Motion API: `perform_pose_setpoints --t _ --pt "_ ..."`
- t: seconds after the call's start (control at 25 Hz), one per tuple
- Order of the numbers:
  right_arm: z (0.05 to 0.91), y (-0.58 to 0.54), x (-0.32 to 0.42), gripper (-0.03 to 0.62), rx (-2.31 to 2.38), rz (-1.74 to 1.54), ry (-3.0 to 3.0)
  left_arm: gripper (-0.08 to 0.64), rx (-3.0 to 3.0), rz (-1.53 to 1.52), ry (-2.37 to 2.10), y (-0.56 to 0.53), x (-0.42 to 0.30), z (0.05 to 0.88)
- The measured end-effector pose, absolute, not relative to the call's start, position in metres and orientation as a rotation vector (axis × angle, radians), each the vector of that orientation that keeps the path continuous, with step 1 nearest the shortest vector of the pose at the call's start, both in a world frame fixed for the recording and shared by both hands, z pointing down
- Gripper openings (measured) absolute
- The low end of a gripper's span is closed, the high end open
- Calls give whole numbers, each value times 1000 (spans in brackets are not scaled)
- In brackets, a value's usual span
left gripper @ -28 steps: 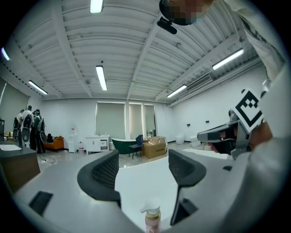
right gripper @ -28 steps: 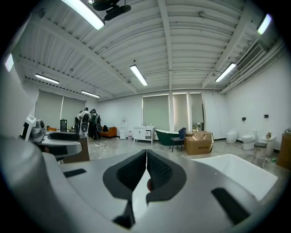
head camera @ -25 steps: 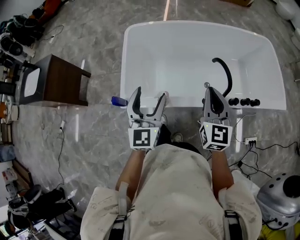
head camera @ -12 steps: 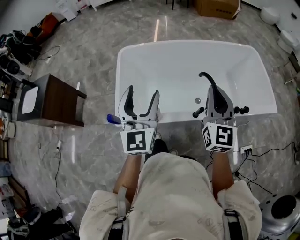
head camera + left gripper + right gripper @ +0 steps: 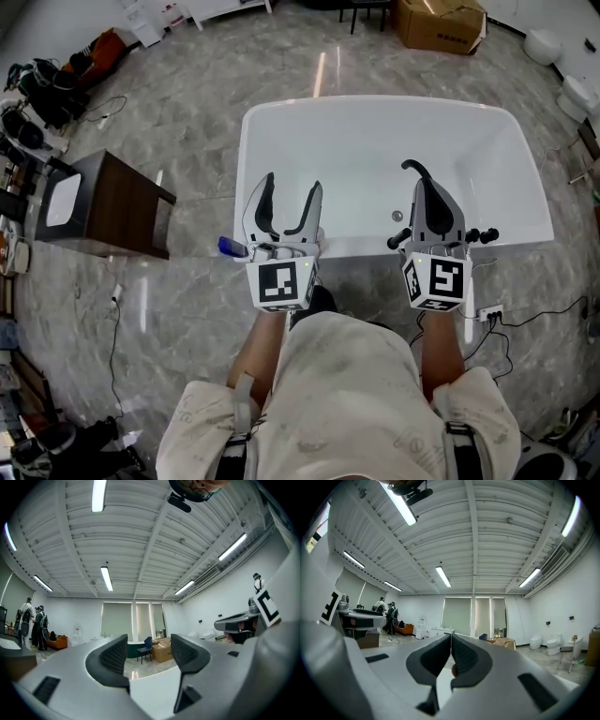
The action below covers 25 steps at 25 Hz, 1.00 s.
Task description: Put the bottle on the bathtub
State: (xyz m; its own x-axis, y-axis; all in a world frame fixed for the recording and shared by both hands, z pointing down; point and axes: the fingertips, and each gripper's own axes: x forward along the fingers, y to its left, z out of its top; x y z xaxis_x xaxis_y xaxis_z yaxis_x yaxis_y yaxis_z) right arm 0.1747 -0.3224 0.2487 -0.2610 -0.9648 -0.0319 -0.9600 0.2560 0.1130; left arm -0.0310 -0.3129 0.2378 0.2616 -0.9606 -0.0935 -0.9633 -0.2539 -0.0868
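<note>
**A:** So, how do our tools stand?

**B:** Our left gripper (image 5: 292, 183) has its jaws spread. They've just been closing a little, and nothing sits between them, only the open room beyond. Our right gripper (image 5: 451, 641) has its jaws pressed together, with nothing in them.

**A:** And where are we holding them?

**B:** Side by side and level, pointing away from us over the near rim of the tub (image 5: 375, 103). The left one is by the tub's near left corner. The right one is in front of the black faucet (image 5: 410, 166), whose curved spout shows just past its tips.

**A:** Where's the bottle?

**B:** The bottle (image 5: 231, 247) lies on the floor (image 5: 187, 122), just outside the tub's near left corner. That puts it just left of our left gripper and lower down, not in its jaws. We see only a blue end of it; the rest is hidden behind the gripper.

**A:** What else is around us?

**B:** Black knobs (image 5: 487, 234) sit on the tub's near rim, right of the faucet. A brown side table (image 5: 112, 202) stands well to the left of the tub. A cardboard box (image 5: 441, 23) sits on the floor beyond the tub's far end. A cable (image 5: 525, 300) trails across the floor at our near right.
</note>
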Motion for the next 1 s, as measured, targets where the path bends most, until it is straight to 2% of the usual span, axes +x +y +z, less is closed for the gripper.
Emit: perform_pose_setpoints --t 0.2,0.28,0.36,0.44,1.0 --pt "249 -327 167 -9 1865 -169 -2463 224 -2374 4 1871 -317 -38 242" --pt "249 -329 163 -9 1861 -166 -2472 127 -2369 3 1876 -317 -42 241" --pt "249 -331 158 -9 1851 -165 -2480 93 -2371 15 1873 -317 -45 239" --pt "249 -333 153 -9 1838 -163 -2489 15 -2380 28 1864 -316 -46 238" --pt "252 -327 128 -9 1755 -175 -2536 5 -2371 65 1911 -307 -61 240"
